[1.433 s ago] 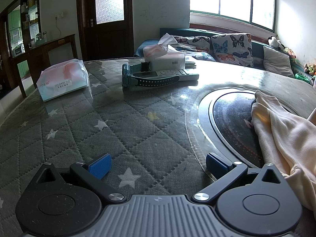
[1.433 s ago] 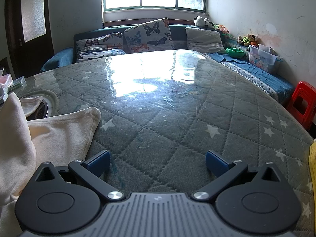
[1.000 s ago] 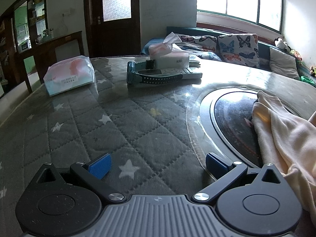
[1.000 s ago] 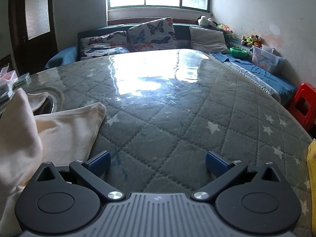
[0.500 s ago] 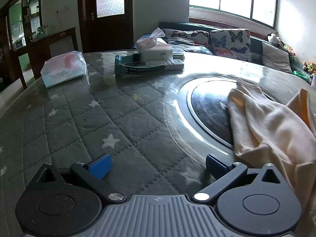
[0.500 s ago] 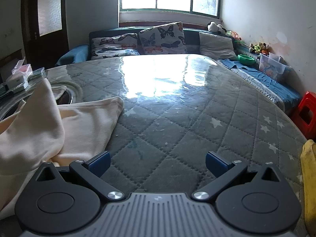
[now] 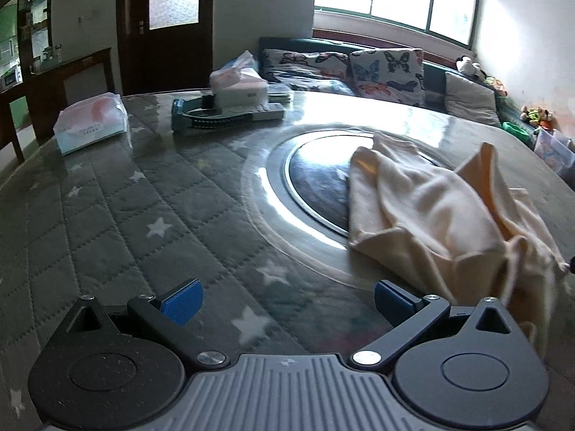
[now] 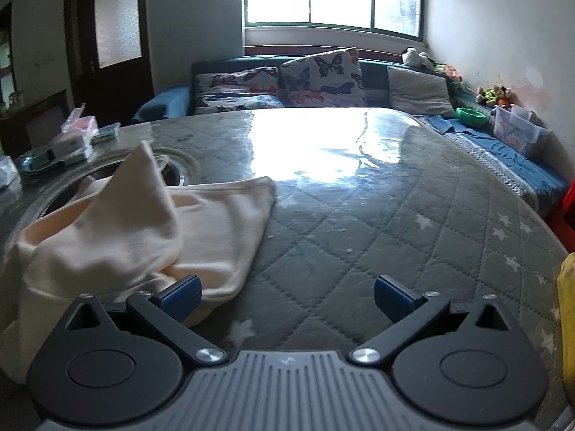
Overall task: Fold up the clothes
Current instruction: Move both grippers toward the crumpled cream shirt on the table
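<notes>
Cream garment [image 7: 431,215] lies crumpled and unfolded on the bench [image 7: 143,215], partly over the dark round inset, one fold peaked upward. Left hand-held gripper [image 7: 285,300] and right hand-held gripper [image 8: 285,296] both gape wide, holding nothing

Both wrist views look low across the table [image 7: 107,237], sharing the cloth [image 8: 118,237].

Right gripper [image 8: 287,296] hangs wide open over the quilted table [image 8: 377,237], its left pad just touching the rumpled cream garment [image 8: 143,230] toward the left edge.
</notes>
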### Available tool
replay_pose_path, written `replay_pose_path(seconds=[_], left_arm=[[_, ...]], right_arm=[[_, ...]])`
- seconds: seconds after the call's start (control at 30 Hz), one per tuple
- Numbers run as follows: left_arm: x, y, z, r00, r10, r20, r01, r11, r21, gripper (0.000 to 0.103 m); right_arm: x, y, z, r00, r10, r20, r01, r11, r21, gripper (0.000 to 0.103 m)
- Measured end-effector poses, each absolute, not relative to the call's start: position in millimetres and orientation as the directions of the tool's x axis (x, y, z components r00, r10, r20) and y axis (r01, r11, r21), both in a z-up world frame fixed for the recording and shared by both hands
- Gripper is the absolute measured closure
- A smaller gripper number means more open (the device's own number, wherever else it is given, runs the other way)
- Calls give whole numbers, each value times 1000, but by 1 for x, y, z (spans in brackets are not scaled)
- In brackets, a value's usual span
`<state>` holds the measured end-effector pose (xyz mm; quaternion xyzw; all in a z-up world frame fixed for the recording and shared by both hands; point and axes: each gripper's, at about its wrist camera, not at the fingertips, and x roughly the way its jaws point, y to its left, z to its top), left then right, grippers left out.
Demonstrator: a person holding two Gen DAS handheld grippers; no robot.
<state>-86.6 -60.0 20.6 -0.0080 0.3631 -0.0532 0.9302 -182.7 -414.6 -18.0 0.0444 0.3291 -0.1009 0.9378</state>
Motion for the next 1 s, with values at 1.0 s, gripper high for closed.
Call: replay_pose_path(seconds=[1.0], left_arm=[[-124,-89,29,718,-174,-674,215,976,-23,0]], right_arm=[[-214,-374,-13,778,-74,-624,96,995,2,0]])
